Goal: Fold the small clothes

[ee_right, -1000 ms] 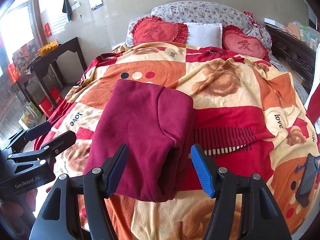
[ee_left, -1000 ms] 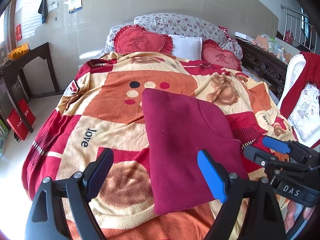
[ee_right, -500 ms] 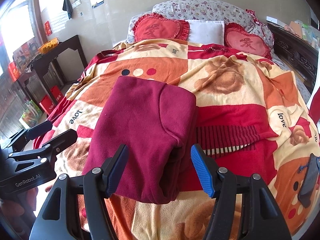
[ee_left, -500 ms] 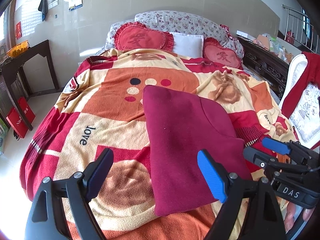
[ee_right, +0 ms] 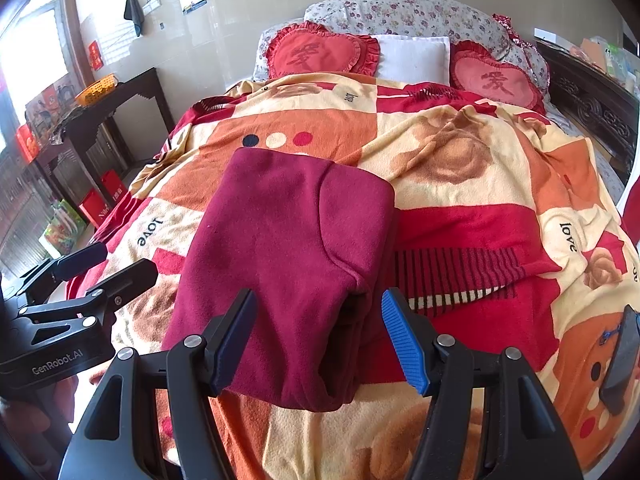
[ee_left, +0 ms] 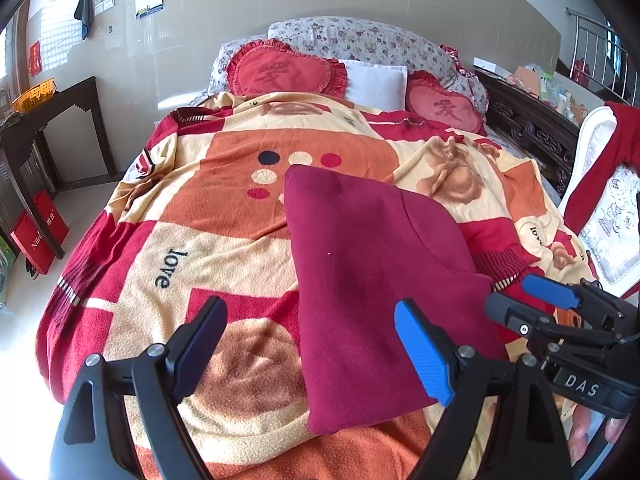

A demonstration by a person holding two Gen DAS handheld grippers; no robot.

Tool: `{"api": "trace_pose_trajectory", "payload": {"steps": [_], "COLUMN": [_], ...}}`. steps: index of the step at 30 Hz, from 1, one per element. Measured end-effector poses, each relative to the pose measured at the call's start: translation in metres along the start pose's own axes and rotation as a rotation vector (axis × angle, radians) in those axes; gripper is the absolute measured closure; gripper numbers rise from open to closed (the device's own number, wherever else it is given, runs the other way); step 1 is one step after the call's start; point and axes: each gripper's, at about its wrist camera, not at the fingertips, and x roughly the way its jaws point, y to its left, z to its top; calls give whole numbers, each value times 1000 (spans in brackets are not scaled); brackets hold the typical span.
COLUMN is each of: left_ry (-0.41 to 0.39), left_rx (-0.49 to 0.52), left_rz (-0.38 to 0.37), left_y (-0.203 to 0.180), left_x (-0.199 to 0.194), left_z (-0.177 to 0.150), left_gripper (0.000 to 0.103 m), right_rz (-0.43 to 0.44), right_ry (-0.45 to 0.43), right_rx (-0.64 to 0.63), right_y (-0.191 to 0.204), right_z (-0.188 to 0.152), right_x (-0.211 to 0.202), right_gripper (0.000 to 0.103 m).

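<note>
A dark red garment lies folded into a long rectangle on the patterned bed blanket; it also shows in the right wrist view, with a folded layer on its right side. My left gripper is open and empty, held above the garment's near left edge. My right gripper is open and empty, held above the garment's near right end. Each gripper shows in the other's view: the right one at the garment's right, the left one at its left.
Two red heart cushions and a white pillow lie at the bed head. A dark side table and red bags stand left of the bed. A carved headboard and a chair with red cloth stand right.
Both grippers have pulled back and lifted slightly, staying open; the folded garment has not moved.
</note>
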Motion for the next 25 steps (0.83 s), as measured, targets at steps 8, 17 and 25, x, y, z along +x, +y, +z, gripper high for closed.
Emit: {"api": "trace_pose_trajectory", "payload": {"steps": [8,17,25], "left_ry": [5,5,4], "left_rx": [-3,-15,-27], "left_rz": [-4,-4,-11], "left_y": [1,3,11], "left_x": [3,6,11], "left_z": [-1,0,2], "left_gripper": [14,14,14], "right_rz": [0,-2,-4], "right_ry": [6,11,27], "right_rx": [-3,-4,4], "right_y": [2,3,-3], "right_z": [-2,-1,1], "right_x": [5,7,14], "right_gripper": [57,57,57]}}
